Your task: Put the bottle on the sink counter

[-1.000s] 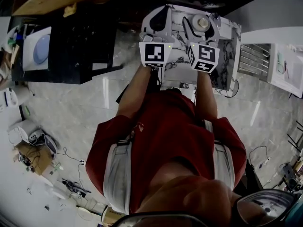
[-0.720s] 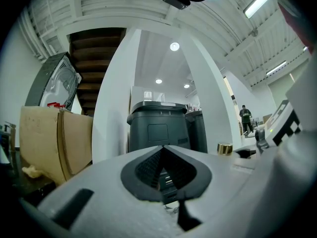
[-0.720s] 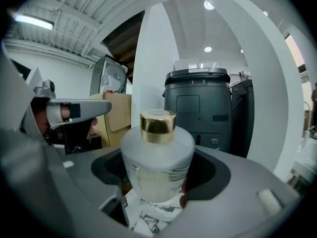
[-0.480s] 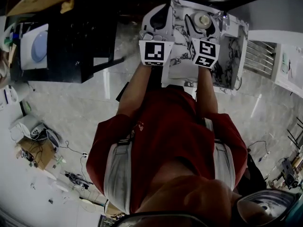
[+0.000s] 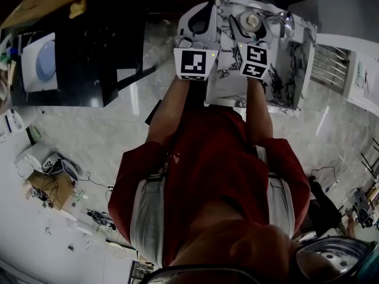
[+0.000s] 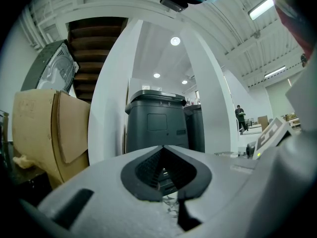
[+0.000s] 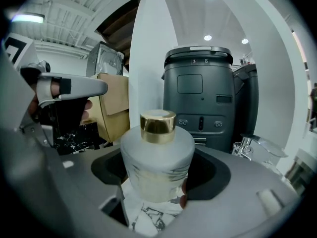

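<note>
Bottle (image 7: pixel 157 155) now further over marble table (image 5: pixel 285 70), clamped by right gripper (image 7: pixel 158 182); left gripper (image 6: pixel 166 175) closed, empty; lowering looks next.

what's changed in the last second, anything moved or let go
Little. In the head view the right gripper, with the bottle, and the left gripper crept up the picture. The marble counter shifted right, so the head moved too. Nothing was grabbed or released: right still shut on the bottle, left still shut and empty.
</note>
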A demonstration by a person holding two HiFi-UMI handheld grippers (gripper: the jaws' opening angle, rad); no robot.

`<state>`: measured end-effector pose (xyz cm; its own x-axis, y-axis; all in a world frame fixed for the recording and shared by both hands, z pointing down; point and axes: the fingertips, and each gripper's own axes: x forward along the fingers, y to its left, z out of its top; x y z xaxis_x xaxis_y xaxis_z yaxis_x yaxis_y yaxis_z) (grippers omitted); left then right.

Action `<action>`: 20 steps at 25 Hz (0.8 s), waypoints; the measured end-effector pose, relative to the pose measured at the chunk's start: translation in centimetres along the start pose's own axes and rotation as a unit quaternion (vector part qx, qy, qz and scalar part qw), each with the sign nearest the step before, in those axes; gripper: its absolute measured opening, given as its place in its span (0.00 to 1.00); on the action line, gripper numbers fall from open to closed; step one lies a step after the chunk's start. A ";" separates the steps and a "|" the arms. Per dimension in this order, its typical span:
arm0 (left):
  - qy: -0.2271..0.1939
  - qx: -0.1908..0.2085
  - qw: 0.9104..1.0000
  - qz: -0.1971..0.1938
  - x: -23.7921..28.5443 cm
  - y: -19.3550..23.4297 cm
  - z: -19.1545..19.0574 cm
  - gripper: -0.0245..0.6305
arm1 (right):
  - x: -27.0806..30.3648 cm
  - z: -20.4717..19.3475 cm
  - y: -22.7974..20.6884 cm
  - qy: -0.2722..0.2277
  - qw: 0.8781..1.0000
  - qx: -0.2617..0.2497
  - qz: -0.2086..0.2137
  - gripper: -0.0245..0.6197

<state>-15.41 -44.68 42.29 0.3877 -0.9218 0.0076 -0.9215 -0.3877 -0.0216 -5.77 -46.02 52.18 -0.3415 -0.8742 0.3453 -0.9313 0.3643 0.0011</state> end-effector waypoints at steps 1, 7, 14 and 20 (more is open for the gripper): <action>0.002 -0.001 1.000 -0.001 0.1 0.1 -0.2 0.04 | 0.3 -0.4 0.1 0.004 1.000 0.000 0.001 0.55; 0.014 -0.005 1.000 -0.010 0.9 0.4 -1.5 0.04 | 2.2 -2.3 -0.2 0.025 1.000 0.002 -0.006 0.55; 0.030 -0.008 0.999 -0.016 1.5 0.9 -3.2 0.04 | 4.2 -4.4 -0.6 0.047 0.999 0.007 -0.011 0.55; 0.043 -0.010 0.999 -0.013 2.1 1.5 -4.7 0.04 | 5.5 -6.0 -0.8 0.063 0.998 0.013 -0.010 0.55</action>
<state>-16.08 -47.16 46.94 0.4089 -0.9077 0.0943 -0.9118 -0.4107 0.0001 -6.15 -49.16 59.70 -0.3054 -0.8331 0.4611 -0.9415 0.3368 -0.0151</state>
